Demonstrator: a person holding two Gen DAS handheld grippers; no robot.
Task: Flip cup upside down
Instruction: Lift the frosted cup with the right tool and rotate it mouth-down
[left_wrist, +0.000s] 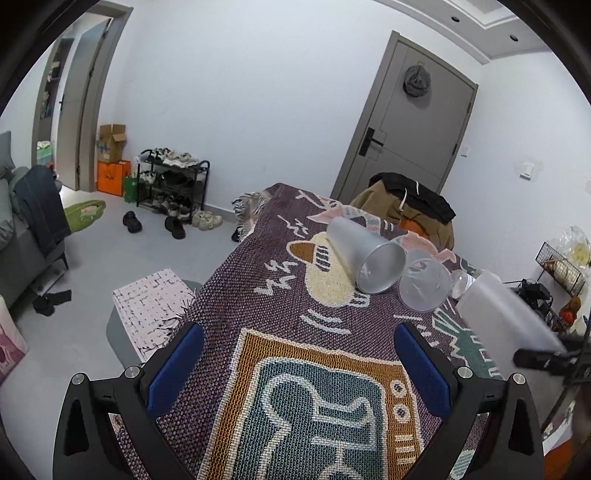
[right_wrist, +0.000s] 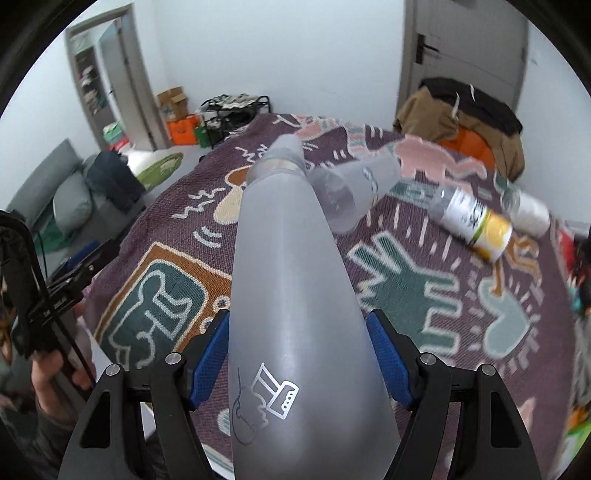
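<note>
My right gripper (right_wrist: 297, 332) is shut on a tall frosted grey cup (right_wrist: 295, 295) with a white line drawing, held tilted above the patterned blanket (right_wrist: 406, 288). The same cup shows at the right of the left wrist view (left_wrist: 506, 314). My left gripper (left_wrist: 295, 354) is open and empty above the blanket (left_wrist: 258, 317), nearer than the other cups. A frosted grey cup (left_wrist: 364, 254) lies on its side with its mouth toward me. A clear cup (left_wrist: 424, 282) lies beside it on the right.
A labelled bottle (right_wrist: 472, 218) and a second white bottle (right_wrist: 528, 208) lie on the blanket at the right. A chair draped with jackets (left_wrist: 410, 206) stands behind the table. A padded stool (left_wrist: 147, 306) sits at the table's left edge. A wire rack (left_wrist: 561, 269) is far right.
</note>
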